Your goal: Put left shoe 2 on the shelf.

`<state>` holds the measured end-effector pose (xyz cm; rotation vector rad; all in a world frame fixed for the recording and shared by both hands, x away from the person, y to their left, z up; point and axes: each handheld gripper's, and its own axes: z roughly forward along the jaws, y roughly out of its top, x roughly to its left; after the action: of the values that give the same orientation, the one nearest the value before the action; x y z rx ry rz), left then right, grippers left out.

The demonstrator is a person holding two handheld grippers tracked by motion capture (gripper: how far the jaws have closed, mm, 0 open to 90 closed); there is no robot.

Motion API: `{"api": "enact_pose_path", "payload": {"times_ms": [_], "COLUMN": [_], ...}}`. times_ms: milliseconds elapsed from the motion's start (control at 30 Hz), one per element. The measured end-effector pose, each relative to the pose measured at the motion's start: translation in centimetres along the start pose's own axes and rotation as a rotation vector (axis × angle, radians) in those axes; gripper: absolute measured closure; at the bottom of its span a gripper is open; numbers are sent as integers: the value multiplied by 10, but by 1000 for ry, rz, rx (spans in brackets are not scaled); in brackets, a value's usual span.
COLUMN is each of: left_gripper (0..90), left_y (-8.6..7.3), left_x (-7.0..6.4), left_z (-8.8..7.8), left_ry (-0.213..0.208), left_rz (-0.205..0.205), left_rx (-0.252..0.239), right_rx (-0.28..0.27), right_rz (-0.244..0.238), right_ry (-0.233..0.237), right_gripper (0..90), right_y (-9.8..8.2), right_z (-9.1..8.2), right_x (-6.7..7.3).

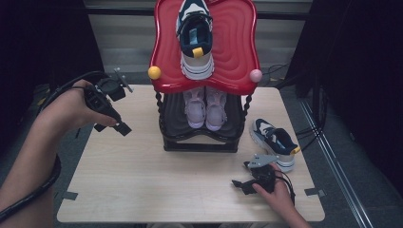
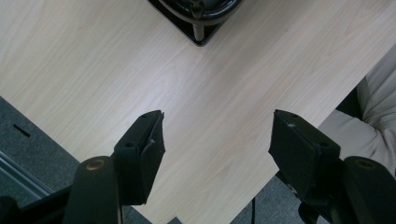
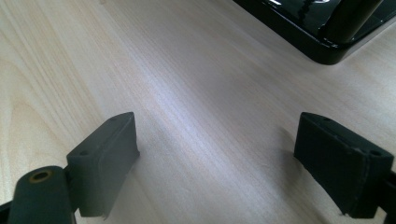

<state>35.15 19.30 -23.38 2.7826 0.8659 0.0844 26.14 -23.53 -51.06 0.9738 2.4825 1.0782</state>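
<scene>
- Counting shoes, you have four: one navy-and-white sneaker (image 1: 195, 38) on the red top shelf (image 1: 166, 57) of the rack, one matching sneaker (image 1: 275, 142) on the surface (image 1: 142, 180) to the rack's right, and two pink sneakers (image 1: 205, 107) side by side on the black lower shelf (image 1: 199, 130).
- Your right gripper (image 1: 240, 184) rests low on the surface just beside the loose sneaker, fingers (image 3: 105, 163) spread, nothing between them.
- Your left gripper (image 1: 114, 127) hangs over the surface's left part, fingers (image 2: 142, 149) spread and empty.
</scene>
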Motion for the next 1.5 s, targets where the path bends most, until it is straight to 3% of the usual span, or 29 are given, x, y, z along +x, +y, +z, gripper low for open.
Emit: {"api": "enact_pose_path", "payload": {"times_ms": [667, 1233, 1500], "left_gripper": [343, 328, 320], "left_y": [-20, -34, -42], "left_x": [1, -8, -14], "left_z": [82, 128, 154], "left_ry": [-89, -142, -148], "left_rz": [-8, -15, -29], "left_rx": [-18, -60, -117], "right_rx": [-2, -1, 1], "right_rz": [1, 3, 0], "right_ry": [0, 2, 2], "right_gripper": [126, 126, 126], "right_y": [0, 0, 0], "right_z": [0, 0, 0], "right_x": [0, 0, 0]}}
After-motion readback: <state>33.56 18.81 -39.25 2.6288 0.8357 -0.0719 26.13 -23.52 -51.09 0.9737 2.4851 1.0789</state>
